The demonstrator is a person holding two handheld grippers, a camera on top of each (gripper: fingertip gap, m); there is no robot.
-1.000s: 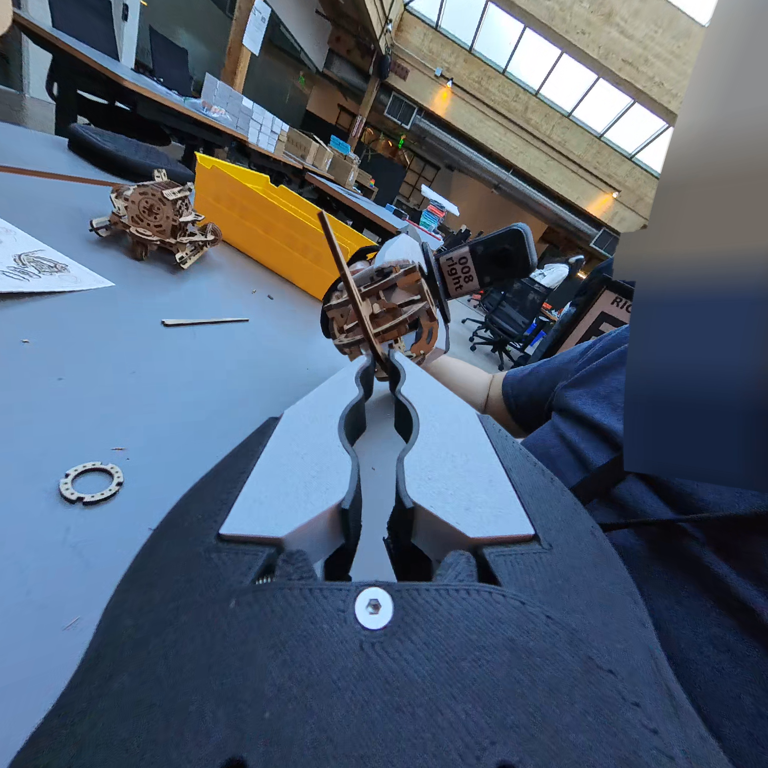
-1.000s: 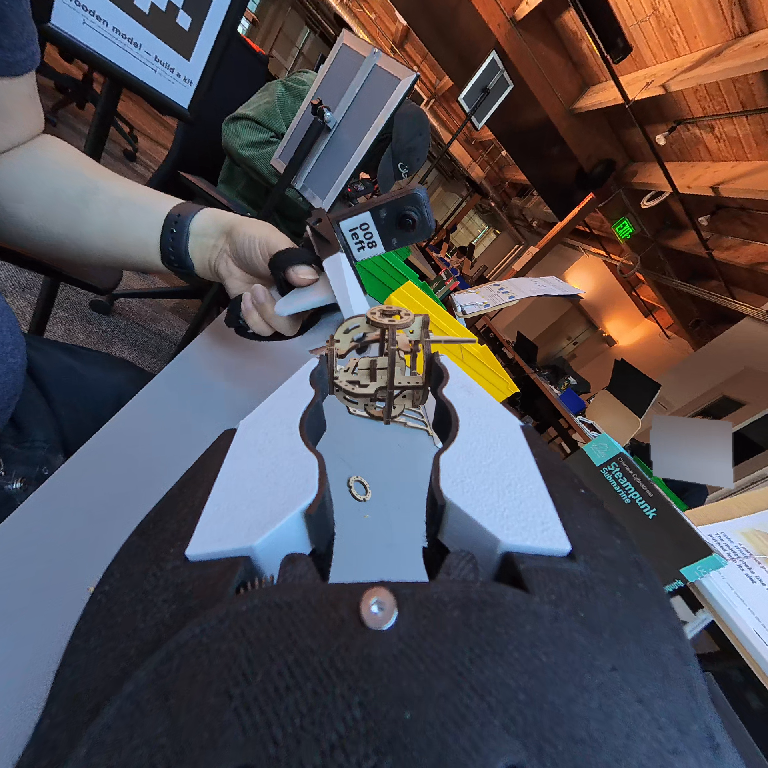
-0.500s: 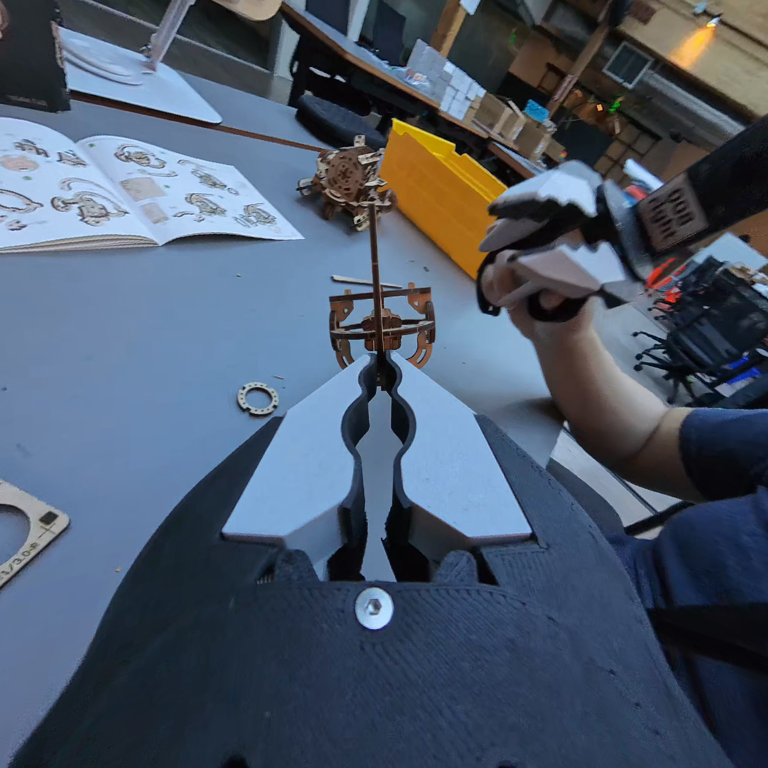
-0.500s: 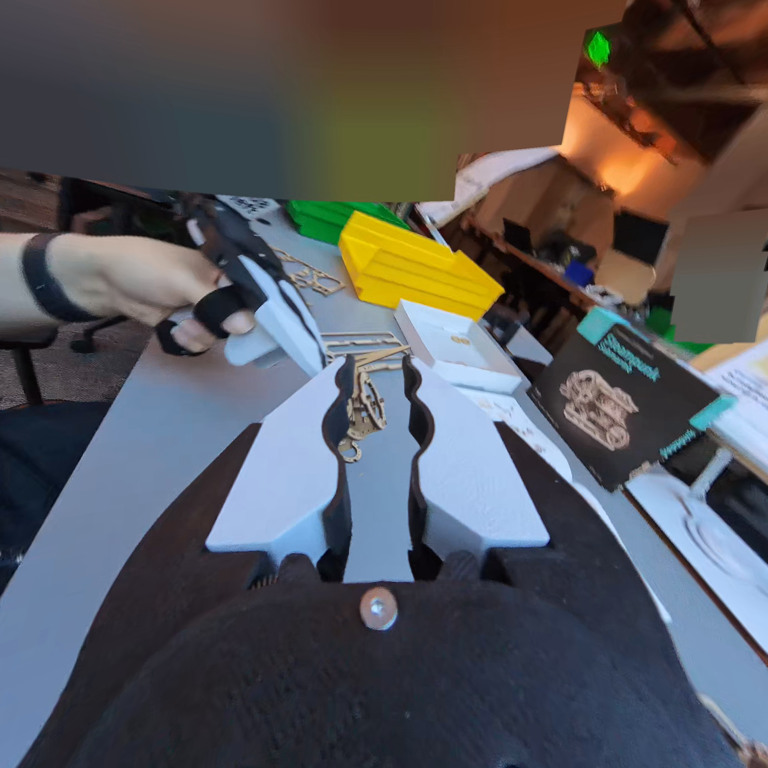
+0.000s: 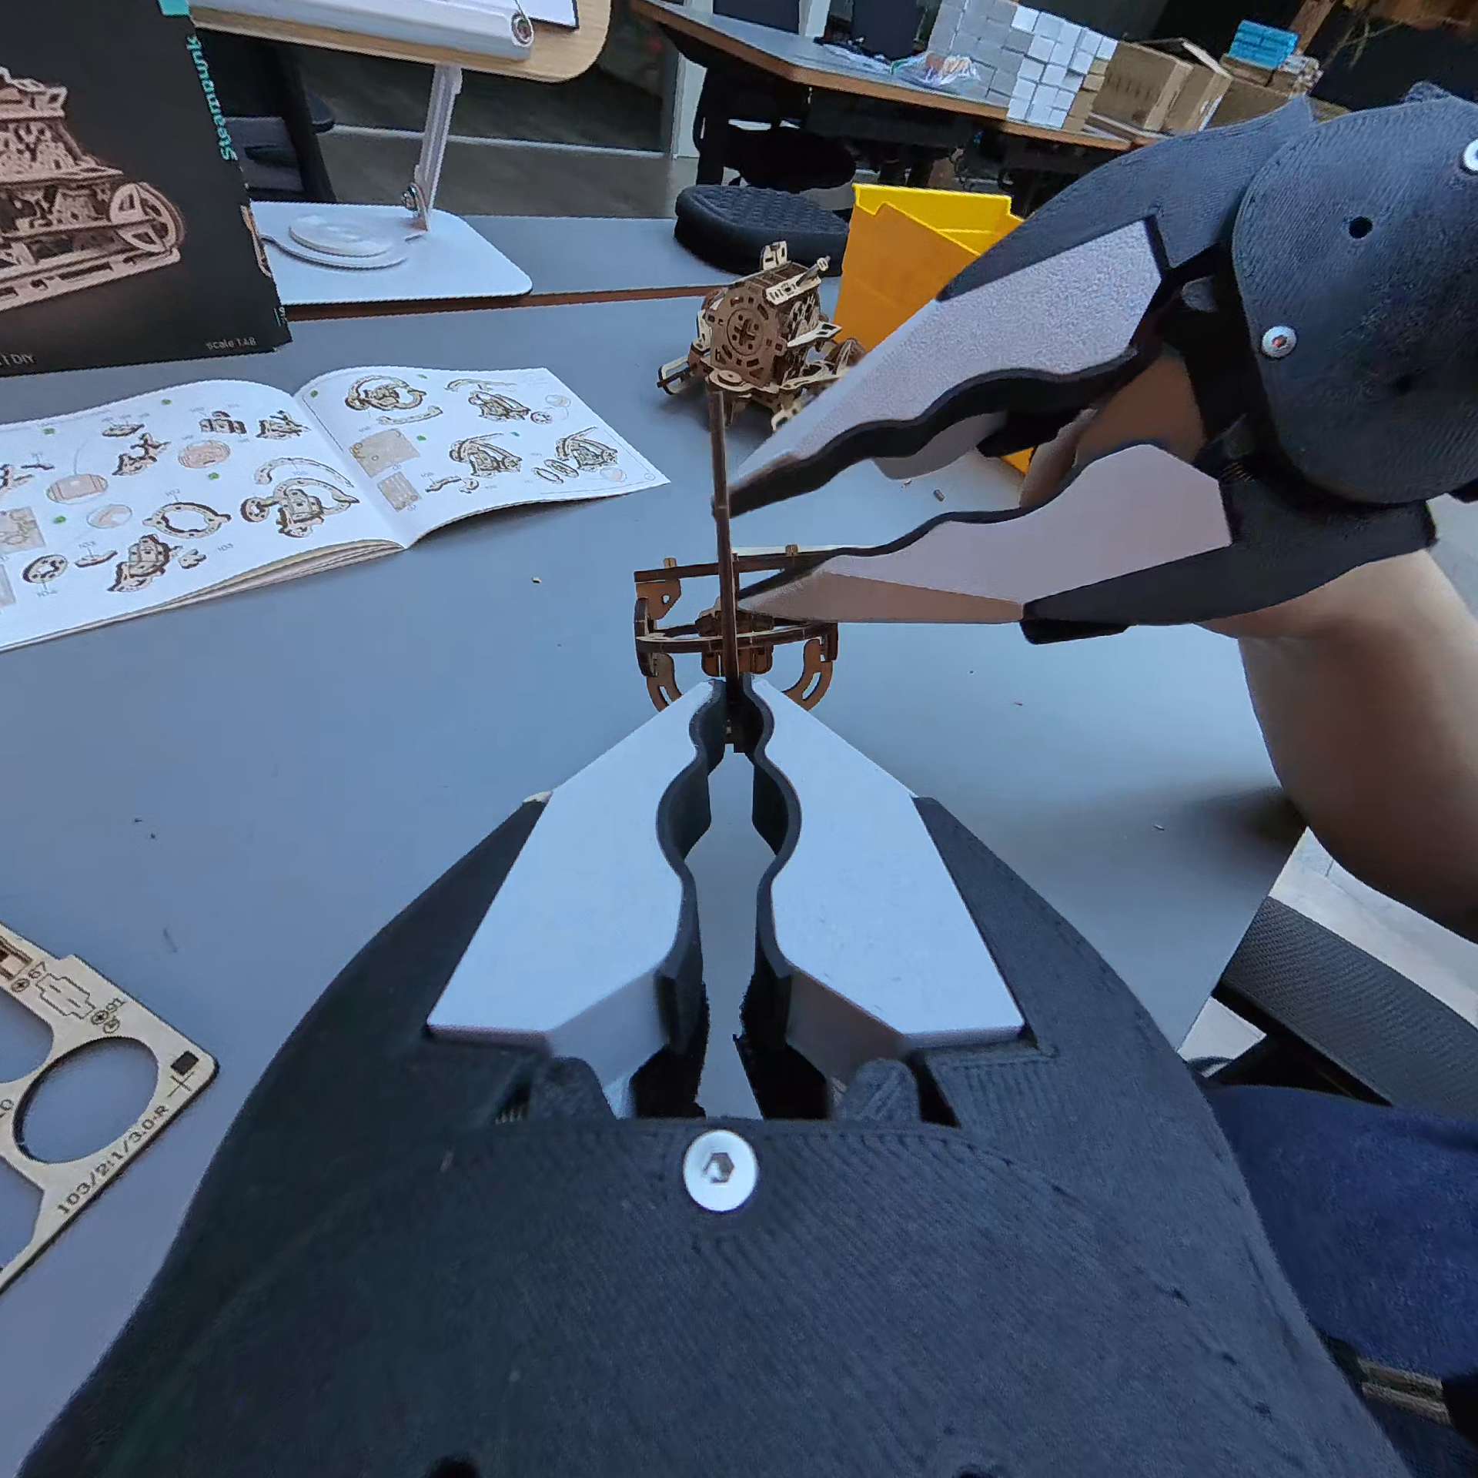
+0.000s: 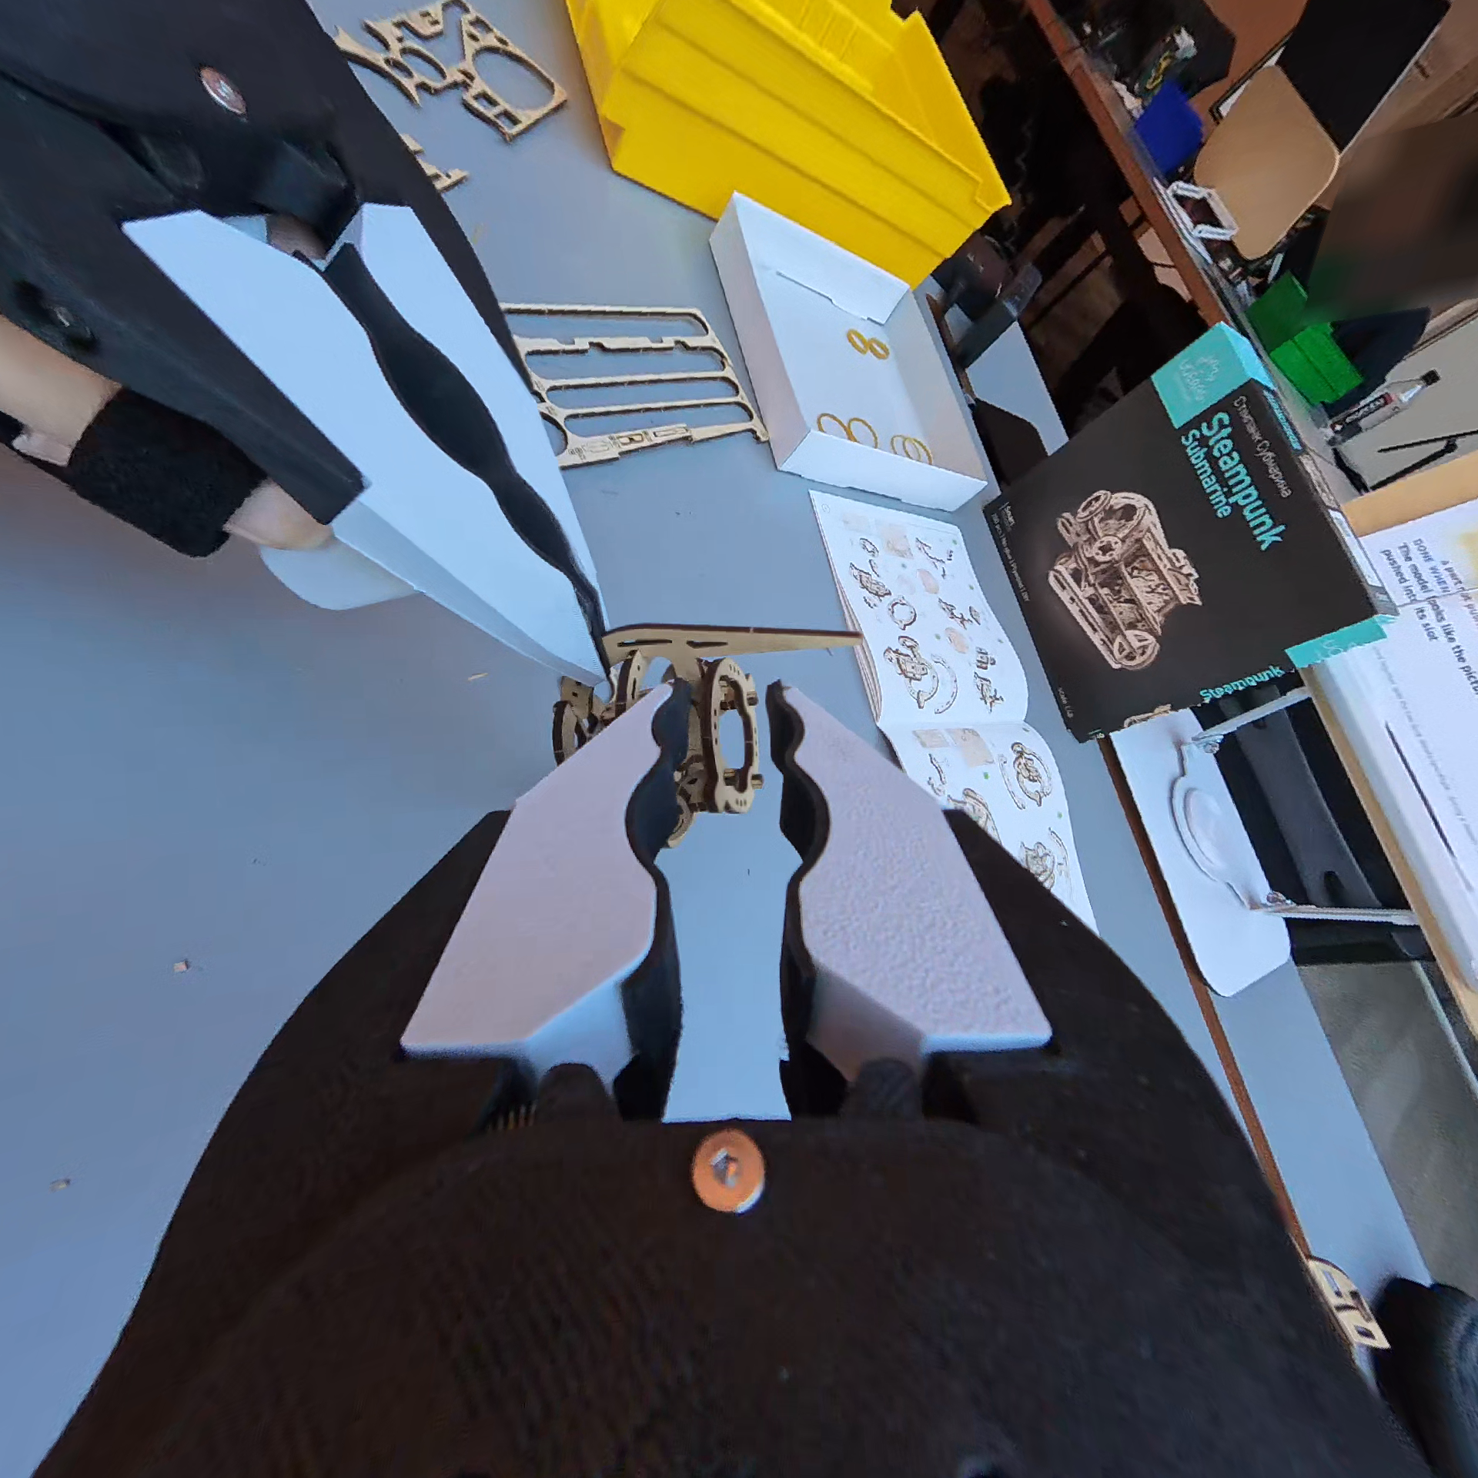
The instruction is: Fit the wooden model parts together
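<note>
- The wooden subassembly (image 5: 732, 632), a small ringed frame on a thin stick, is held above the grey table (image 5: 320, 720), near the middle of the left wrist view.
- The left gripper (image 5: 734, 708) is seen pointing forward and slightly down, its jaws pinched closed on the lower end of the stick, which stands upright from the fingertips.
- The right gripper (image 5: 732, 552) is brought in from the right, held by a hand (image 5: 1360, 720) below it; its jaws are parted, with one fingertip above and one below the frame's upper ring, beside the stick.
- In the right wrist view the right gripper (image 6: 720, 704) is seen with the frame (image 6: 720, 744) between its spread fingers; whether the pads touch the wood cannot be told.
- One finished wooden model (image 5: 760, 336) is seen far on the table, just left of a yellow bin (image 5: 904, 256).
- One open instruction booklet (image 5: 280, 480) is laid to the left, and one dark kit box (image 5: 120, 184) is stood behind it.
- One white tray (image 6: 848, 376) is seen, holding several small rings.
- Two emptied wooden part sheets (image 6: 640, 384) are seen near the bin in the right wrist view, and one sheet corner (image 5: 80, 1080) at the near left.
</note>
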